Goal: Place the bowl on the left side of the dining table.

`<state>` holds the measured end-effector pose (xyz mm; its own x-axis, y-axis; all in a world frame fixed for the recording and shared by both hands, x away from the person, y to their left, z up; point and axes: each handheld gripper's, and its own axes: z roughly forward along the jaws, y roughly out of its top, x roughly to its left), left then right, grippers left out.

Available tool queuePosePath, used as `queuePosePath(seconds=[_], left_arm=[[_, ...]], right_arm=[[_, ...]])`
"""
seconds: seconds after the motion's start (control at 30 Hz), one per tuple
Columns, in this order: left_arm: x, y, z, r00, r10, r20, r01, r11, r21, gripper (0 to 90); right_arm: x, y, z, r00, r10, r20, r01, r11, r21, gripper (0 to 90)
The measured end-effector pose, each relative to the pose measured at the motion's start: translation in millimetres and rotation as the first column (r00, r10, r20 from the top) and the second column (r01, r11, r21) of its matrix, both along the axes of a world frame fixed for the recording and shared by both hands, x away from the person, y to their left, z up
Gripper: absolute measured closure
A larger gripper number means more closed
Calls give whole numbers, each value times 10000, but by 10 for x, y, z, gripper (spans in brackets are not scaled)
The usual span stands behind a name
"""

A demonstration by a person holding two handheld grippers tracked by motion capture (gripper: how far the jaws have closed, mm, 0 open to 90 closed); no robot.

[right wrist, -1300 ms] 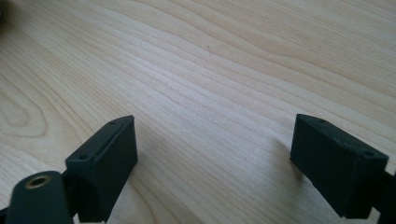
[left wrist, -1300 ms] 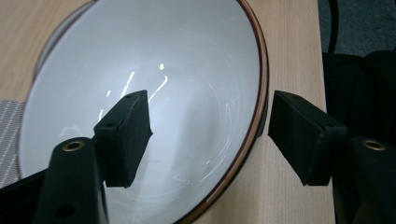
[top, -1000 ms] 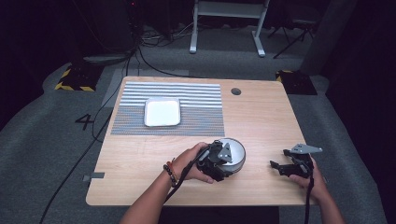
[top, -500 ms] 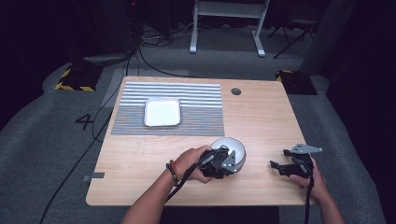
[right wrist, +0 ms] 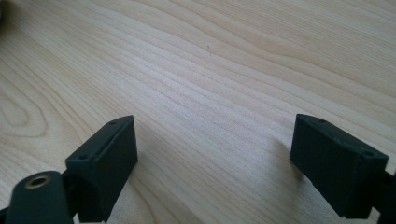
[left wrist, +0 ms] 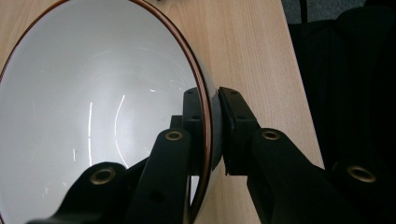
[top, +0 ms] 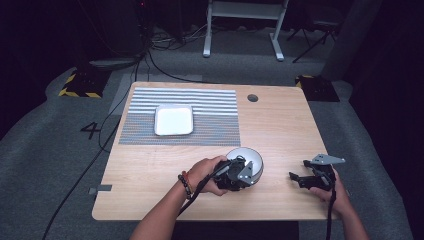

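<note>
One white bowl [top: 248,161] with a thin brown rim stands on the table; the left gripper view shows the same bowl [left wrist: 93,116] up close. One white square plate [top: 173,120] lies on one grey striped placemat [top: 210,131]. There is one wooden table [top: 280,125], with one round cable hole [top: 252,98] in its top. The person holds two grippers: the left gripper [top: 239,172] and the right gripper [top: 296,178], one in each of two hands. One beaded bracelet [top: 184,183] circles the left wrist. On the floor behind stand two black-and-yellow striped blocks, one [top: 80,85] at left and one [top: 315,86] at right.
</note>
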<state>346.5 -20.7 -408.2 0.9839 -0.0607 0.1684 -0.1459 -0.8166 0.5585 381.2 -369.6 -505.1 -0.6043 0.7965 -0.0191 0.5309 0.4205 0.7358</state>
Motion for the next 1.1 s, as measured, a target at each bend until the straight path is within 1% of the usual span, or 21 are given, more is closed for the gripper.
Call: queuePosePath(seconds=[0.13,0.23,0.27,0.3,0.37,0.4,0.43,0.5,0.57,0.6,0.63,0.67,0.73,0.77,0.8,0.83,0.87,0.9,0.93,0.97,1.1], left_arm=[[-7,-6,-2,10000,46,22,-45,10000,-15,816],[1,4,2,10000,25,-72,-25,9999,-127,816],[-2,3,3,10000,69,-29,-69,9998,-173,815],[2,4,12,10000,17,9,-16,9999,-135,815],[-5,7,17,10000,51,-53,-53,9997,-251,815],[-4,9,22,10000,41,-8,-41,9997,-258,815],[2,13,36,10000,-54,9,54,9997,-245,816],[-11,14,45,10000,31,-41,-32,9995,-299,815],[-11,25,71,10000,-15,-27,14,9991,-427,815],[-7,29,83,10000,-39,46,41,9990,-445,815],[-11,39,93,10000,-19,20,20,9984,-561,815],[-11,39,93,10000,-19,20,20,9984,-561,815],[-5,82,140,10000,52,-18,-54,9964,-849,815],[-1,96,162,9999,63,90,-55,9962,-865,815],[-5,110,176,9999,113,43,-109,9956,-927,815],[-1,123,197,9998,76,179,-61,9962,-865,815],[-1,123,197,9998,76,179,-61,9962,-865,815],[-11,151,213,9996,202,200,-180,9943,-1050,814],[-17,164,217,9996,247,97,-235,9937,-1096,815],[-14,179,227,9994,262,229,-234,9930,-1155,814],[-7,253,260,9988,368,314,-322,9901,-1365,813]], right_arm=[[0,0,0,10000,0,-4,0,10000,2,149],[-1,0,0,10000,-5,-9,5,10000,5,149],[-1,0,0,10000,-3,-11,3,10000,7,149],[0,0,0,10000,1,1,-1,10000,-1,149],[0,0,0,10000,0,-2,0,10000,3,149],[0,0,1,10000,-4,-11,4,10000,7,149],[0,0,0,10000,-1,-2,1,10000,3,149],[0,0,0,10000,1,0,-1,10000,-3,149],[0,0,0,10000,-1,-1,1,10000,3,149],[0,0,0,10000,0,0,0,10000,-1,149],[0,0,0,10000,-2,-4,2,10000,3,149],[0,0,0,10000,-2,-4,2,10000,3,149],[0,0,0,10000,-1,-1,1,10000,1,149],[0,0,0,10000,1,-6,-1,10000,4,149],[0,0,0,10000,0,0,0,10000,-1,149],[0,0,1,10000,-2,-9,2,10000,8,149],[0,0,0,10000,1,-1,-1,10000,2,148],[0,0,0,10000,-1,-3,1,10000,4,149],[0,0,0,10000,0,-2,0,10000,-1,149],[0,0,0,10000,-2,-2,2,10000,1,149],[0,0,0,10000,-3,-8,3,10000,5,149]])
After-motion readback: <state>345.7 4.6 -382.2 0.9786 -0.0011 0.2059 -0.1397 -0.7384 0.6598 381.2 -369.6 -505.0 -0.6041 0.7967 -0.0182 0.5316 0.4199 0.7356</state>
